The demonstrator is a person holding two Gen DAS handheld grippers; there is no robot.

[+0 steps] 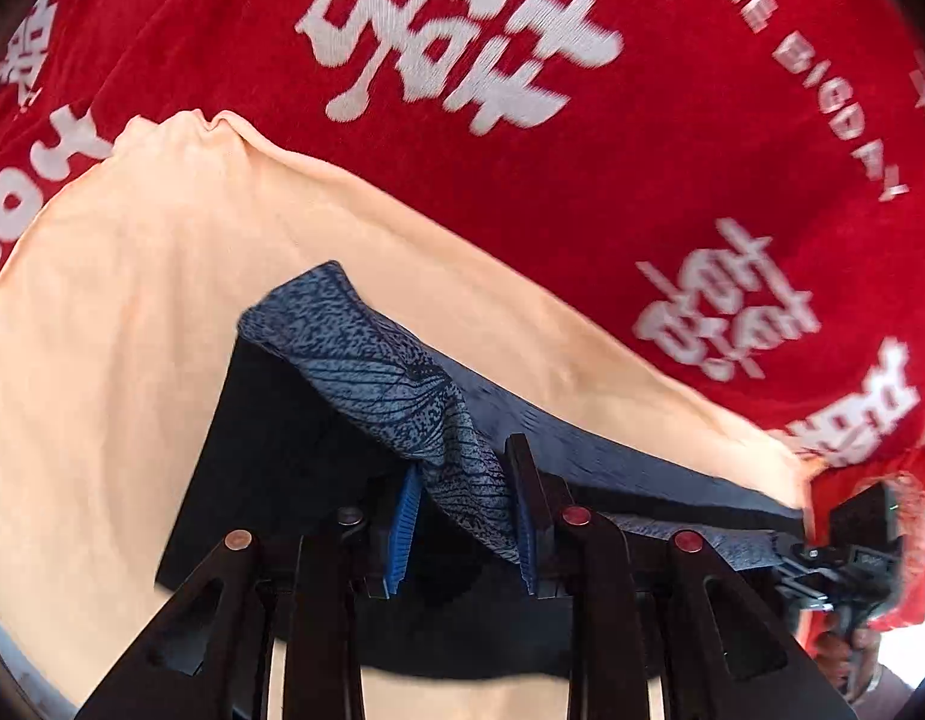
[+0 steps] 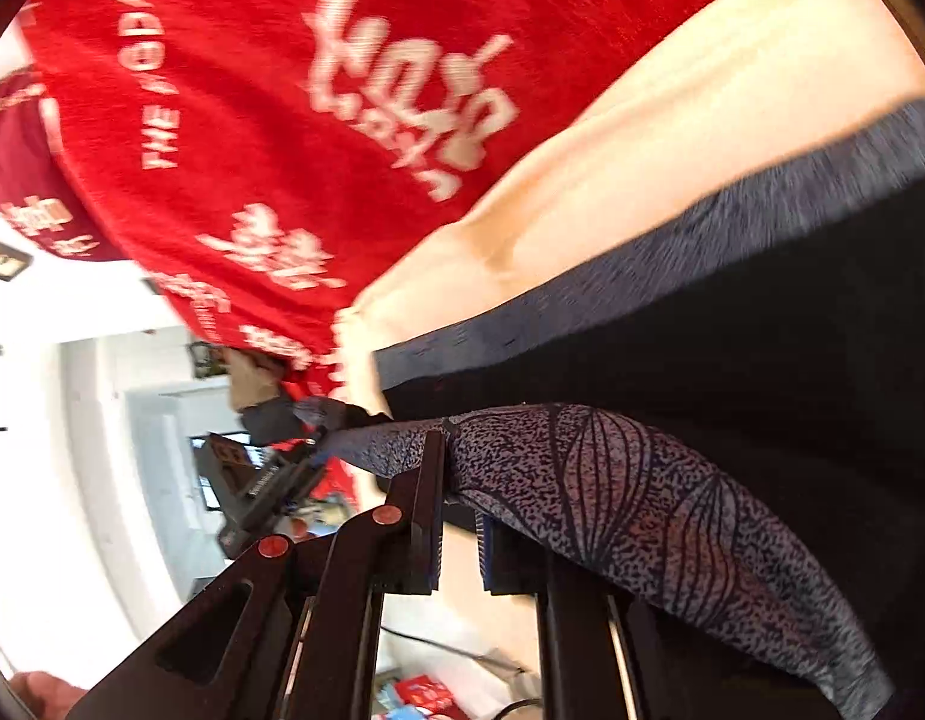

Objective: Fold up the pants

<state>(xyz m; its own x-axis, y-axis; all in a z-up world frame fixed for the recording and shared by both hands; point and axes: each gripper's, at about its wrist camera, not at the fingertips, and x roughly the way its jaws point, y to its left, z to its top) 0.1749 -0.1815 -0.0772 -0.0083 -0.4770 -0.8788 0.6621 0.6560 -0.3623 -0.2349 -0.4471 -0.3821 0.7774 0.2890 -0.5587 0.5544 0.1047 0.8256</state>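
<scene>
The red woven cloth printed with white characters [image 1: 582, 138] forms the work surface and fills the background of both wrist views. On it lies a plain peach-coloured fabric sheet [image 1: 132, 276], spread flat as an underlay.

The pants [image 1: 390, 384], dark navy fabric with a blue-grey speckled band bearing a leaf-vein print, are lifted above the peach sheet. The printed band is stretched between the two grippers, while the dark body of the garment hangs below it. This two-point hold probably serves to keep one edge taut so the garment can be carried over and laid down as a straight fold; the fold is judged to be under way, not finished.

The left gripper [image 1: 462, 510] points steeply downward. Its blue ribbed pads [image 1: 405, 528] are drawn in and pinch a bunched section of the printed band.

The right gripper [image 2: 456, 516] points less steeply downward, with the horizon strongly tilted in its view, indicating a rolled wrist. Its jaws are nearly pressed together, pinching a thin layer of the band, which drapes over the far finger.

Motion blur affects both views; fine detail at the garment's edges cannot be resolved.
</scene>
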